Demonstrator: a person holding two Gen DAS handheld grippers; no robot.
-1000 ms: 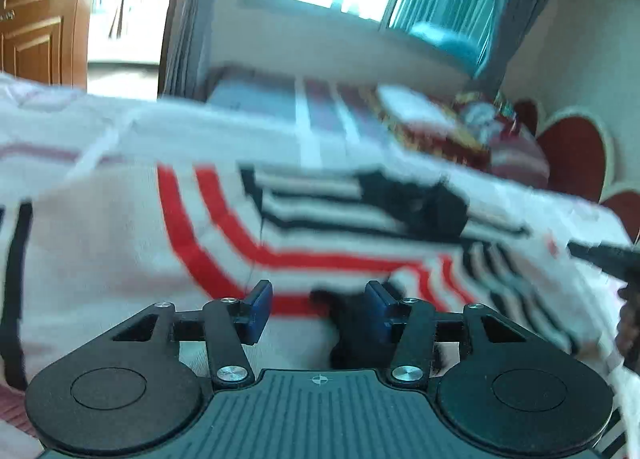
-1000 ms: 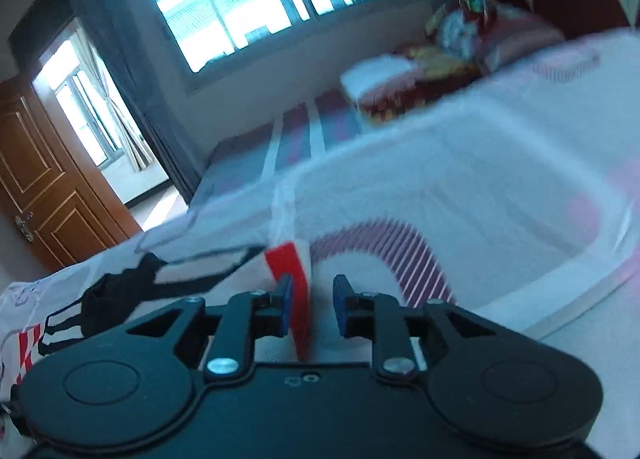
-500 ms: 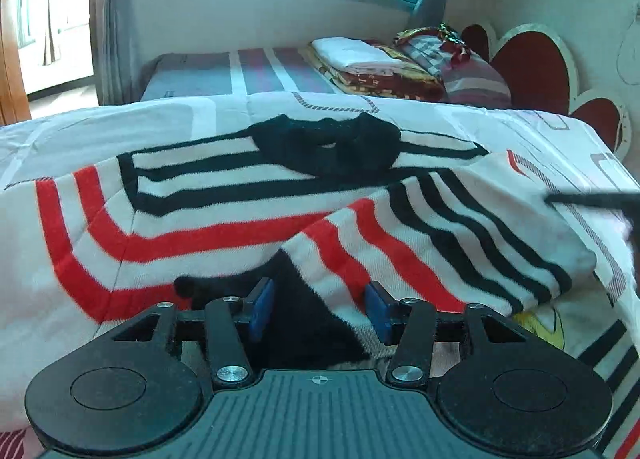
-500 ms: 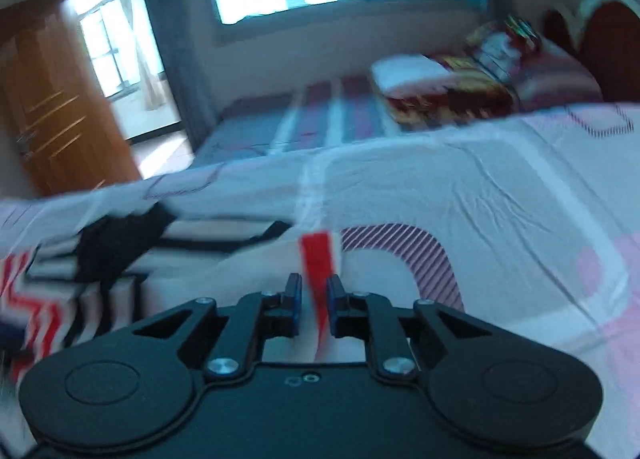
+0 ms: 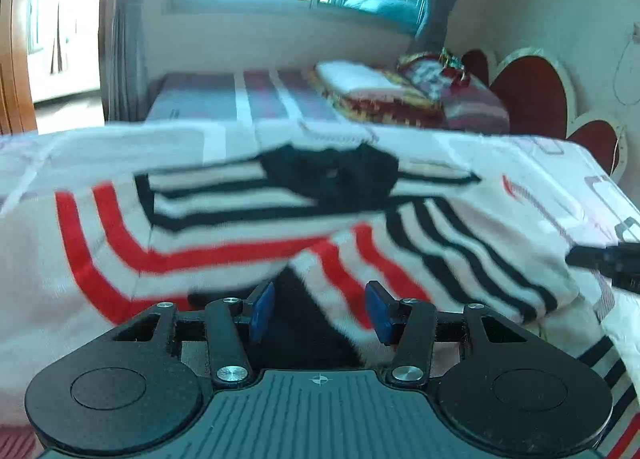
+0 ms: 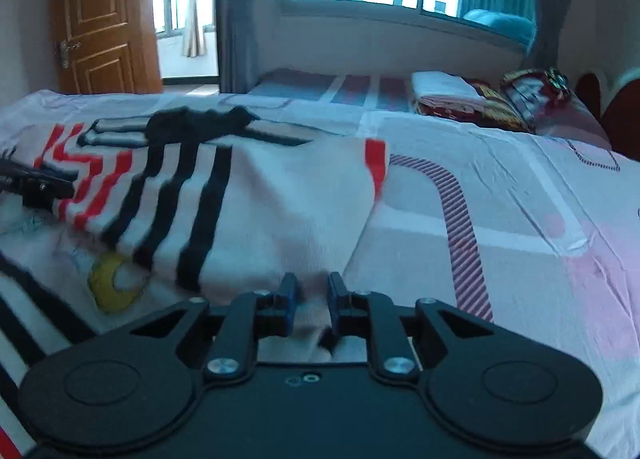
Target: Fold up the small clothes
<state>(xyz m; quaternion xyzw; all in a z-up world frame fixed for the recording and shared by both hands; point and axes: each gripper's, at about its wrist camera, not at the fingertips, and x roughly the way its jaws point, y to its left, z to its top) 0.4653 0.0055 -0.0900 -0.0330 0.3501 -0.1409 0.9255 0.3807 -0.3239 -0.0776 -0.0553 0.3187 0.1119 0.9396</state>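
The striped sweater (image 5: 248,235) lies on the bed (image 6: 520,219), mid-fold. Left gripper (image 5: 318,311) seemingly pinches its black hem; right gripper (image 6: 310,309) pinches its edge. Next: lay it flat.

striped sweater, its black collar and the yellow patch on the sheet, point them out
striped sweater (image 6: 280,211), right wrist view, on its plain white part
black collar (image 5: 332,175), left wrist view, on the collar's middle
yellow patch (image 6: 106,283), right wrist view, on its left side

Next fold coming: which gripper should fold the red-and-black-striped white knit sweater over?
Probably the right gripper: it pinches the sweater's unfolded white edge; the left gripper's sleeve lies across.
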